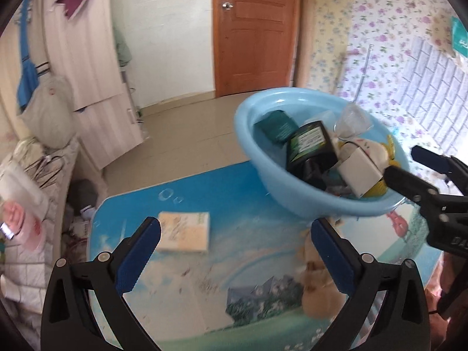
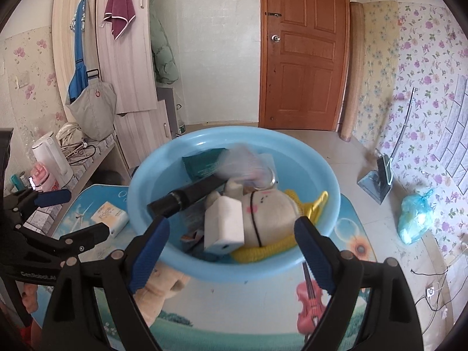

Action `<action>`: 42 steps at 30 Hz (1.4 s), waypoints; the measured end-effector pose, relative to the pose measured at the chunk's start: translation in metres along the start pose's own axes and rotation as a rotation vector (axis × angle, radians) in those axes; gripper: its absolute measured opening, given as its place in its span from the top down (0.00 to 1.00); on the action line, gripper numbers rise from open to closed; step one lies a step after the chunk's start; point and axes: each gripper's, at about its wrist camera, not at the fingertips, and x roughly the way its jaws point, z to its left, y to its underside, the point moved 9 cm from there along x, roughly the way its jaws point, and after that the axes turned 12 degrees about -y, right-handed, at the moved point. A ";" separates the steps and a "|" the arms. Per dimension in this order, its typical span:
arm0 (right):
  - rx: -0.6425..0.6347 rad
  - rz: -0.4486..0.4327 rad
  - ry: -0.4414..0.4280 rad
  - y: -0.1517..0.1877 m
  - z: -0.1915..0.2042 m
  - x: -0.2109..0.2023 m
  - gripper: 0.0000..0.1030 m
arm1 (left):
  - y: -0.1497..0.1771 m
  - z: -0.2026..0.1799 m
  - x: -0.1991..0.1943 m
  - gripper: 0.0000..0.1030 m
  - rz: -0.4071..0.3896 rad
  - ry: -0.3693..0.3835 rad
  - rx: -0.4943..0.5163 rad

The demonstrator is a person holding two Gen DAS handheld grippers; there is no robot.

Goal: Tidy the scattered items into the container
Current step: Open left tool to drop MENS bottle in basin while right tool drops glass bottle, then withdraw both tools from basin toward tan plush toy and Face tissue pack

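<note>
Left wrist view: a light blue basin (image 1: 304, 158) is sitting on the picture-printed counter (image 1: 222, 257), toward its far right. Lying in the basin are a green packet (image 1: 276, 124), a black box (image 1: 311, 146) with a green label too blurred to read, a white box (image 1: 358, 171), a clear bag (image 1: 352, 120) and a cream plush toy (image 1: 371, 146) over something yellow. A pale tissue pack (image 1: 185, 231) is lying alone on the counter, left of the basin and just beyond the left gripper (image 1: 235, 256). Its blue-padded fingers (image 1: 139, 256) are standing wide apart, holding nothing and touching nothing. The right gripper (image 1: 409, 163) is reaching in from the right, over the basin's rim, its fingers apart. A brown door (image 1: 254, 32) and a wardrobe (image 1: 87, 44) are standing behind.

Right wrist view: the basin (image 2: 318, 175) is filling the middle, with the plush toy (image 2: 275, 213), white box (image 2: 223, 228), a black tube (image 2: 187, 196) and the green packet (image 2: 204, 163) piled inside. The right gripper (image 2: 232, 257) is hovering at the near rim, fingers (image 2: 314, 254) spread wide and empty. The left gripper (image 2: 79, 216) is showing at the left, near the tissue pack (image 2: 109, 218); its body is reading "GenRobot.AI". A kettle (image 2: 51, 158), a dustpan (image 2: 377, 181) and a blue bag (image 2: 415, 218) are surrounding the counter (image 2: 248, 307).
</note>
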 end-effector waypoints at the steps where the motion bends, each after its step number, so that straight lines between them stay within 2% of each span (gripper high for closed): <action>1: 0.001 0.000 -0.001 0.002 0.002 -0.003 0.14 | 0.001 0.002 -0.004 0.00 -0.008 -0.013 -0.002; 6: 0.002 0.011 -0.019 0.018 0.013 -0.012 0.14 | 0.015 0.005 -0.017 0.00 -0.011 -0.041 0.004; 14: 0.005 0.062 -0.035 0.049 0.024 -0.020 0.14 | 0.037 0.012 -0.028 0.00 0.000 -0.032 -0.021; 17: 0.003 0.068 -0.033 0.054 0.025 -0.024 0.14 | 0.037 0.012 -0.034 0.00 -0.017 -0.003 -0.030; 23: 0.016 0.067 -0.034 0.062 0.026 -0.031 0.14 | 0.039 0.006 -0.041 0.00 -0.043 -0.015 0.045; 31: 0.023 0.078 -0.046 0.069 0.029 -0.031 0.14 | 0.051 -0.009 -0.049 0.00 -0.050 0.032 0.116; 36: 0.018 0.093 -0.056 0.075 0.035 -0.027 0.14 | 0.056 -0.004 -0.050 0.00 -0.039 0.124 0.052; 42: 0.014 0.110 -0.065 0.080 0.040 -0.022 0.14 | 0.060 0.012 -0.043 0.00 -0.034 0.103 0.022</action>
